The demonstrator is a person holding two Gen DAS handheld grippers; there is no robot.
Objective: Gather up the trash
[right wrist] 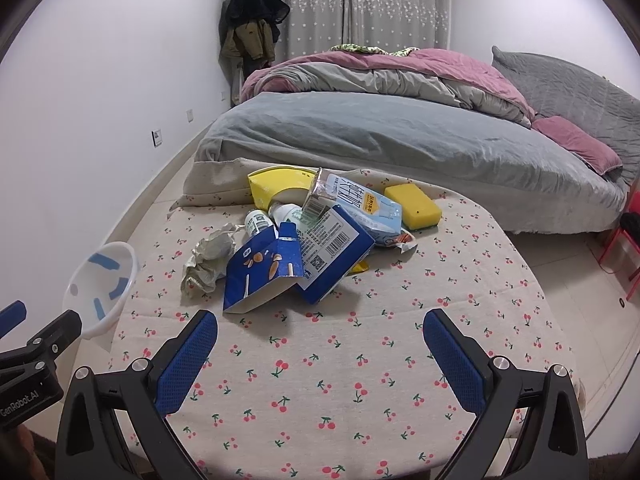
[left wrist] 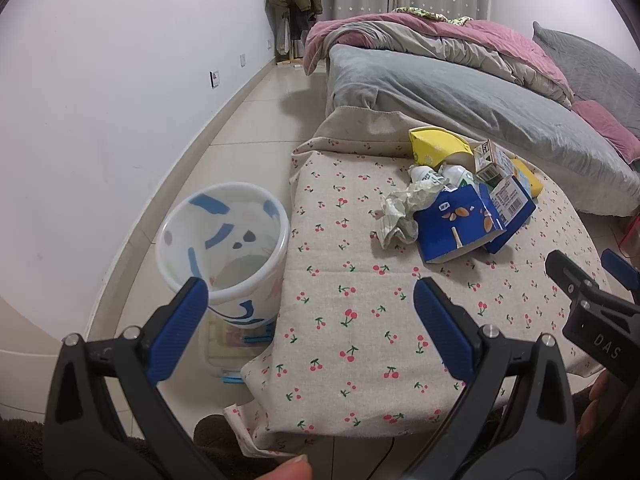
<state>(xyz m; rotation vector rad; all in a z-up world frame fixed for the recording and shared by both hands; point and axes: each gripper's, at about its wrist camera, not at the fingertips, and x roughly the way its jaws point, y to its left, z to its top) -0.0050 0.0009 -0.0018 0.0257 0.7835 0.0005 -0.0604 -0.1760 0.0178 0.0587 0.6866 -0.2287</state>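
Observation:
A heap of trash lies on the cherry-print tablecloth [right wrist: 320, 360]: a blue carton [right wrist: 264, 276] [left wrist: 452, 224], a second blue box [right wrist: 332, 252], crumpled paper [right wrist: 208, 260] [left wrist: 404, 208], small white bottles [right wrist: 260, 220], a pale blue pouch [right wrist: 368, 208], a yellow box [right wrist: 276, 184] [left wrist: 436, 144] and a yellow sponge [right wrist: 412, 200]. A white bin with blue marks [left wrist: 224, 248] [right wrist: 102, 292] stands on the floor left of the table. My left gripper [left wrist: 310, 300] hangs open between bin and table edge. My right gripper [right wrist: 320, 334] is open above the cloth, short of the heap.
A bed [right wrist: 400, 128] with grey and pink covers stands just behind the table. Coats [right wrist: 252, 28] hang in the far corner by the curtains. A clear box [left wrist: 236, 344] sits on the floor beneath the bin. A red frame [right wrist: 624, 256] stands at right.

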